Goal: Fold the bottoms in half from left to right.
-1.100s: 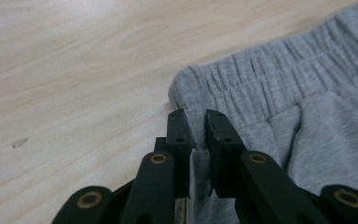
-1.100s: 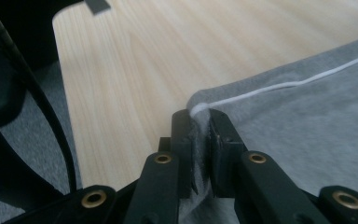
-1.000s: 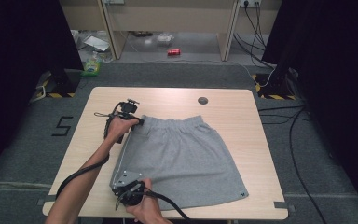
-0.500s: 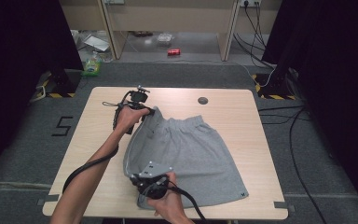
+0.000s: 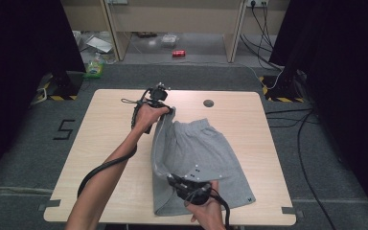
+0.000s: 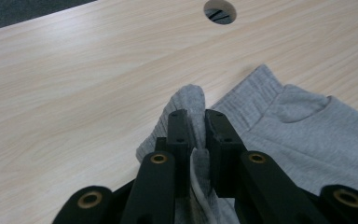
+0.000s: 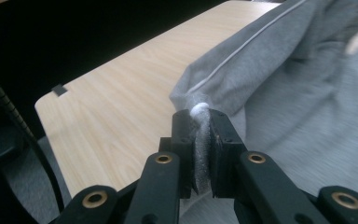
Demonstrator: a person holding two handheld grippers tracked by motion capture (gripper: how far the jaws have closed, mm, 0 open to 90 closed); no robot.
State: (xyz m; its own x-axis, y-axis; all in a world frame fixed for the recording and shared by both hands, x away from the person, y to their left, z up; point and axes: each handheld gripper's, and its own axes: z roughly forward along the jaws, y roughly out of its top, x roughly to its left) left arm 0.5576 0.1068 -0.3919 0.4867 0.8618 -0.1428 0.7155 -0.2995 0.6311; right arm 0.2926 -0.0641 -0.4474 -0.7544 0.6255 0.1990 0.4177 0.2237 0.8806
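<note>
Black jaws of left gripper [image 6: 195, 122] are clamped tight on a bunched fold of the grey jersey shorts [image 5: 199, 153], fabric squeezed up betw. the two pads and poking out above the tips; in the high view that gripper [image 5: 168, 109] sits at the waistband corner, far side of the table, w/ the person's left hand [image 5: 147, 116] wrapped round its body. Right gripper [image 7: 200, 123] likewise pinched shut on cloth: a white-stitched hem edge of the same shorts is sandwiched betw. its pads, a small tuft showing at the top. From above, right gripper [image 5: 172, 180] is at the near side, right hand [image 5: 206, 207] under it, black cable trailing off the front edge.

Betw. the two grips the left edge of the shorts is lifted off the surface and drawn inward over the rest of the garment, forming a raised ridge w/ a seam line running along it. Remainder of the shorts lies flat, elastic waistband toward the far side, hem toward the near right corner.

Light wood-grain table [image 5: 110, 139] carries it all; a round cable hole [image 5: 209, 103] sits beyond the waistband, well apart from the cloth
</note>
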